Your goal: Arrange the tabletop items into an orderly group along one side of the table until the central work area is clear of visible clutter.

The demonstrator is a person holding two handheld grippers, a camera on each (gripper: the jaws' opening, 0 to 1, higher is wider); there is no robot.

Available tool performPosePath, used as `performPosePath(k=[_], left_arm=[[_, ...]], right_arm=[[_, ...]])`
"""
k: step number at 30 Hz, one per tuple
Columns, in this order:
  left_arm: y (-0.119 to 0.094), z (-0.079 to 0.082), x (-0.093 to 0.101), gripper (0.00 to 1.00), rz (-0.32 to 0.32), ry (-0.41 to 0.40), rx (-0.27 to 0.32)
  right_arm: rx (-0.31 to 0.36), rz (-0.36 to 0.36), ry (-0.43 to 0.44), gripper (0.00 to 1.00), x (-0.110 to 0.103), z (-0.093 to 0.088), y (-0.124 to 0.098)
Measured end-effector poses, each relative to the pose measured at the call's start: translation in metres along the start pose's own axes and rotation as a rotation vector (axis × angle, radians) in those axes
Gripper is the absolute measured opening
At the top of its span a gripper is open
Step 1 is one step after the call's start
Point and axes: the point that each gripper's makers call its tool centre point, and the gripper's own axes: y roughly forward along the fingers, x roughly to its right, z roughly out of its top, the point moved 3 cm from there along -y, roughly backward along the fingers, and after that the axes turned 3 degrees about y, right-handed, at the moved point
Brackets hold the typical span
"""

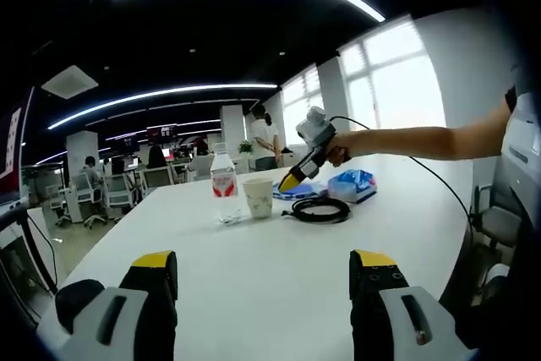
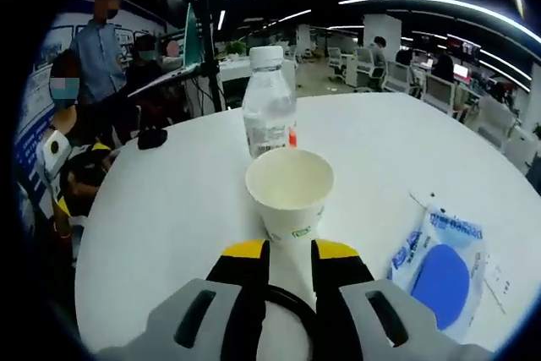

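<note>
White tabletop (image 1: 254, 268), open office behind. Right gripper (image 2: 290, 251) nearly closed behind paper cup (image 2: 290, 188) (grip unclear), left gripper (image 1: 262, 272) wide open, empty. Next: firm grasp, carry sideward.

Open-plan office: desks w/ chairs (image 1: 89, 196), monitors (image 1: 161, 134).

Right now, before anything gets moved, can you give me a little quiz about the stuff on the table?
1. True or false: the bottle has its cap on.
2. In the right gripper view, what lies right of the cup? A) a packet B) a spoon C) a book
3. Fill in: the left gripper is open and holds ____.

Key: 1 true; 2 A; 3 nothing.
</note>
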Motion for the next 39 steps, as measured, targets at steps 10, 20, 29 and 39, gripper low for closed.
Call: performPosePath(k=[10, 20, 29, 39], left_arm=[[0.003, -0.002, 0.001, 0.83, -0.001, 0.0, -0.008], [0.004, -0.003, 0.0, 0.83, 0.003, -0.002, -0.011], [0.002, -0.004, -0.001, 0.83, 0.007, -0.006, -0.012], [0.003, 0.001, 0.007, 0.83, -0.003, 0.001, -0.006]], right_arm=[[0.022, -0.002, -0.001, 0.18, 0.004, 0.003, 0.006], [0.034, 0.013, -0.027, 0.18, -0.004, 0.008, 0.016], [0.022, 0.019, -0.036, 0.19, -0.01, 0.004, 0.017], [0.034, 0.008, -0.035, 0.2, -0.009, 0.0, 0.002]])
